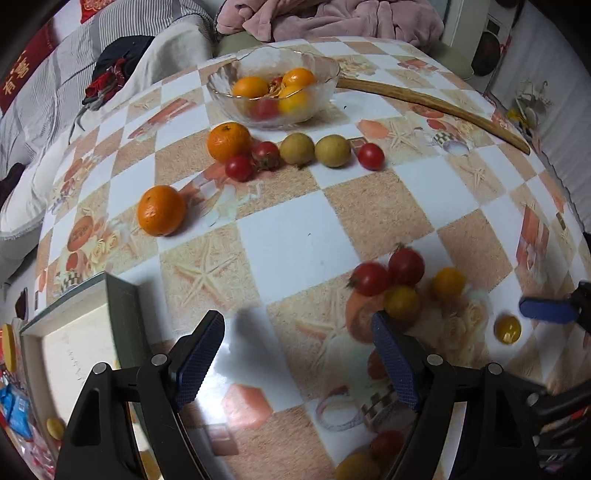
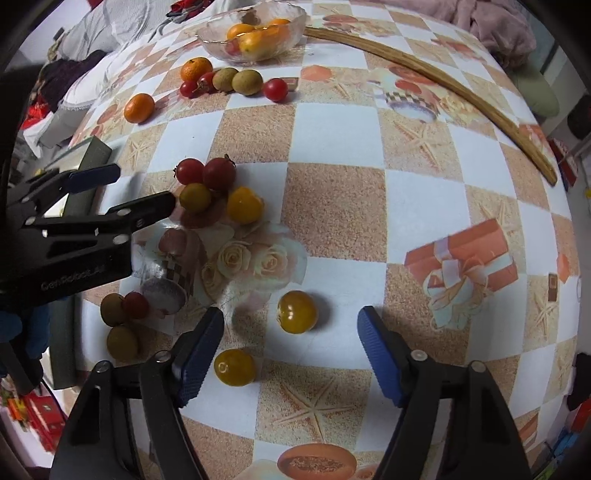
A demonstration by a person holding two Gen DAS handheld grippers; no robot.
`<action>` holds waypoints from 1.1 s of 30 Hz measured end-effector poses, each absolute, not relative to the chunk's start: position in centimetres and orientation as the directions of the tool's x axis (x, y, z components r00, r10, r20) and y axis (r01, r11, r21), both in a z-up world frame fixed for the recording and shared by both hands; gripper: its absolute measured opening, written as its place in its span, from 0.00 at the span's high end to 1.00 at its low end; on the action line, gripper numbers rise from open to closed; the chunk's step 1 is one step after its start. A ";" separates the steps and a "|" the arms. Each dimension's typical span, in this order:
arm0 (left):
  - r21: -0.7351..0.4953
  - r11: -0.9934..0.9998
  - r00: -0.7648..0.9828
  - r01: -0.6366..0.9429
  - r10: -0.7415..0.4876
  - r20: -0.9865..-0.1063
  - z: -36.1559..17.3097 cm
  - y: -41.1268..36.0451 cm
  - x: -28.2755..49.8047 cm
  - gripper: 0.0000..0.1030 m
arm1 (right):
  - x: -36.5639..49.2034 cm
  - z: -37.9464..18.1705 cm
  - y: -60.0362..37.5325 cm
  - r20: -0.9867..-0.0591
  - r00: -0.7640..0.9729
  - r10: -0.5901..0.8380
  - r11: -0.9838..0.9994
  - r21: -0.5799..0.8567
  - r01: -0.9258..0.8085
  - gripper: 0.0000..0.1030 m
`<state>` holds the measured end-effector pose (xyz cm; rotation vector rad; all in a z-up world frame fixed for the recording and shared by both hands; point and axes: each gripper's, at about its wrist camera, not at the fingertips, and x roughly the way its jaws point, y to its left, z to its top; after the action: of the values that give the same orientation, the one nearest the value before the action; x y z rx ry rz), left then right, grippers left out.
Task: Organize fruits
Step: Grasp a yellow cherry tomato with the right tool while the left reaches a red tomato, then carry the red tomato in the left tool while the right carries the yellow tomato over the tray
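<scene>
A glass bowl at the table's far side holds oranges and small tomatoes. In front of it lie two tangerines, two brown round fruits and red tomatoes. My left gripper is open over bare tablecloth. Its right finger tip is beside a cluster of red and yellow tomatoes. My right gripper is open, pointing down. A yellow tomato lies between its fingertips, untouched. A second yellow tomato sits by its left pad. The left gripper shows at that view's left.
A long curved wooden stick lies across the far right of the checked tablecloth. A green-edged book sits at the near left. Brown fruits and a red one lie near it. Bedding and pink cloth border the table.
</scene>
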<state>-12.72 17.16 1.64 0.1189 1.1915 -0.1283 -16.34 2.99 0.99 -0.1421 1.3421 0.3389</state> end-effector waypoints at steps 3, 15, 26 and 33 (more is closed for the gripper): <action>0.017 0.988 0.381 0.153 -0.044 -0.923 1.6 16.6 -11.9 0.20 | -16.6 1.0 3.7 -0.970 0.211 0.120 0.936 0.039 -0.350 0.38; -0.004 0.986 0.376 0.168 -0.068 -0.924 1.2 14.6 -10.6 0.55 | -16.1 1.6 0.8 -0.956 0.189 0.224 0.947 0.168 -0.273 0.78; -0.120 0.985 0.328 0.123 -0.155 -0.932 1.8 15.4 -11.9 0.77 | -16.0 2.4 -2.2 -0.942 0.170 0.290 0.949 0.259 -0.182 0.78; -0.143 0.988 0.341 0.066 -0.157 -0.927 3.0 17.4 -13.5 0.77 | -15.9 3.0 -1.3 -0.942 0.170 0.290 0.945 0.254 -0.204 0.78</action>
<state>-13.54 17.37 2.98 -0.0847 1.2150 -0.1452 -15.87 -1.29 3.03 0.0747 1.3555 0.3514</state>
